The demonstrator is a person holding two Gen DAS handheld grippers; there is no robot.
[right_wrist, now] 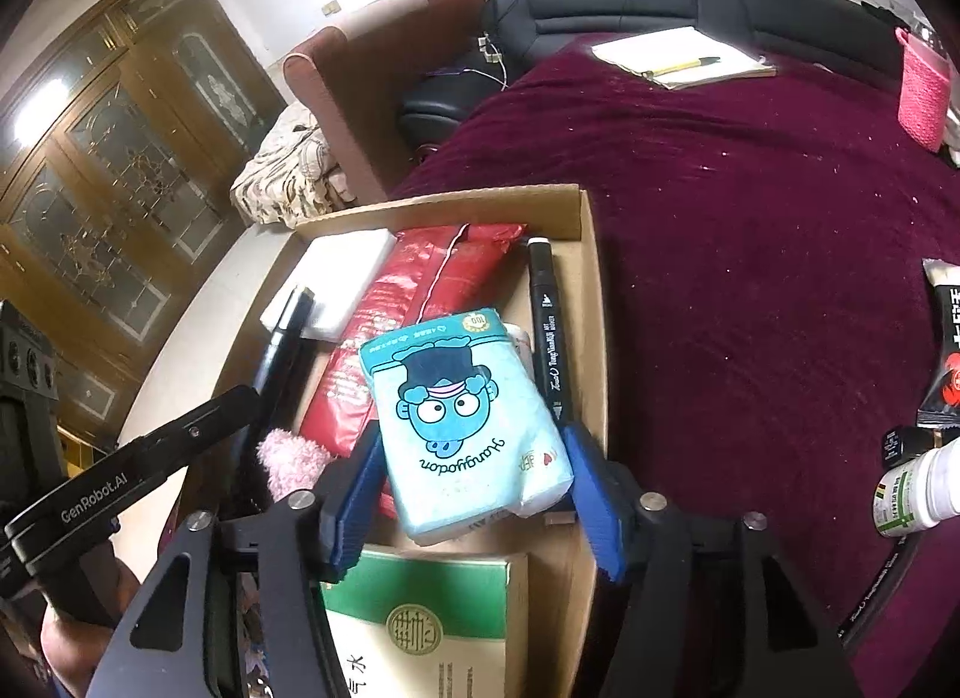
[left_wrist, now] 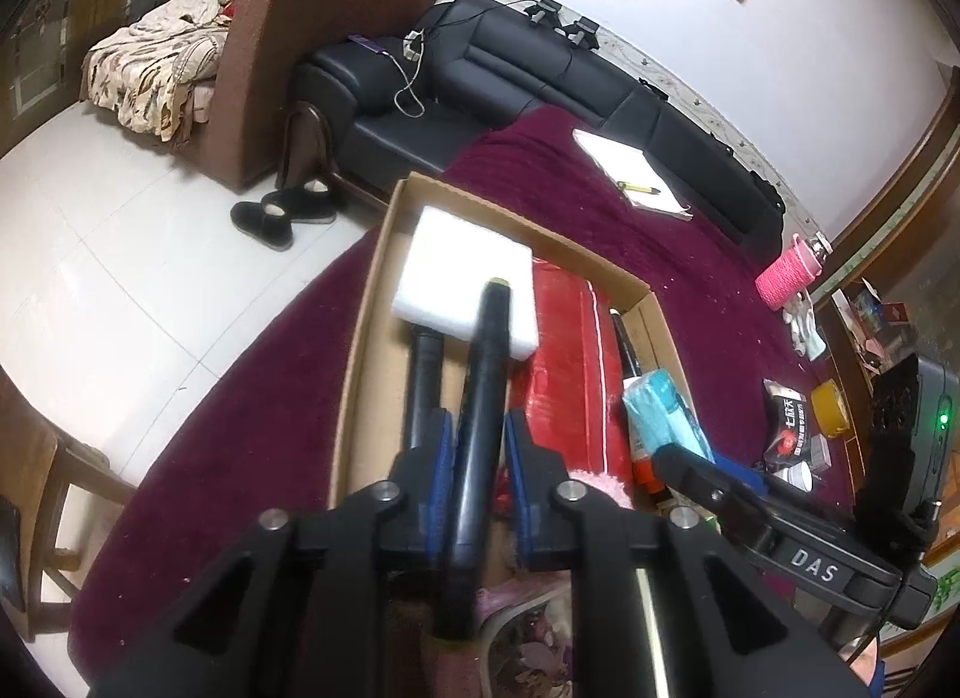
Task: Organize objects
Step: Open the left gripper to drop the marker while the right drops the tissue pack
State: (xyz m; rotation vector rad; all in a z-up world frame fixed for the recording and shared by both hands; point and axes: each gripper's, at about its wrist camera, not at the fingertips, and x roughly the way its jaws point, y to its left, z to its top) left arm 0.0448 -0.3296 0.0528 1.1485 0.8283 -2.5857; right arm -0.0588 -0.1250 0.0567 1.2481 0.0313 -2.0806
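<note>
An open cardboard box (left_wrist: 372, 290) (right_wrist: 594, 278) sits on the maroon-clothed table. Inside lie a white foam block (left_wrist: 456, 260), a red packet (right_wrist: 420, 290), a black marker (right_wrist: 549, 326), a green-and-white carton (right_wrist: 420, 620) and a pink fluffy item (right_wrist: 288, 458). My left gripper (left_wrist: 480, 428) is over the box's left side. A black marker (left_wrist: 486, 374) runs between its blue pads with thin gaps either side, its tip resting on the foam; a second black marker (left_wrist: 423, 374) lies beside it. My right gripper (right_wrist: 474, 446) straddles a turquoise cartoon tissue pack (right_wrist: 462, 416) lying on the box contents, pads not squeezing it.
On the cloth (right_wrist: 750, 218) beyond the box are a notebook with a pen (right_wrist: 678, 59) and a pink knitted holder (right_wrist: 924, 92). At the right lie a black snack packet (left_wrist: 786, 416), a yellow tape roll (left_wrist: 831, 407) and a white bottle (right_wrist: 918, 488). A black sofa (left_wrist: 540, 68) lines the wall.
</note>
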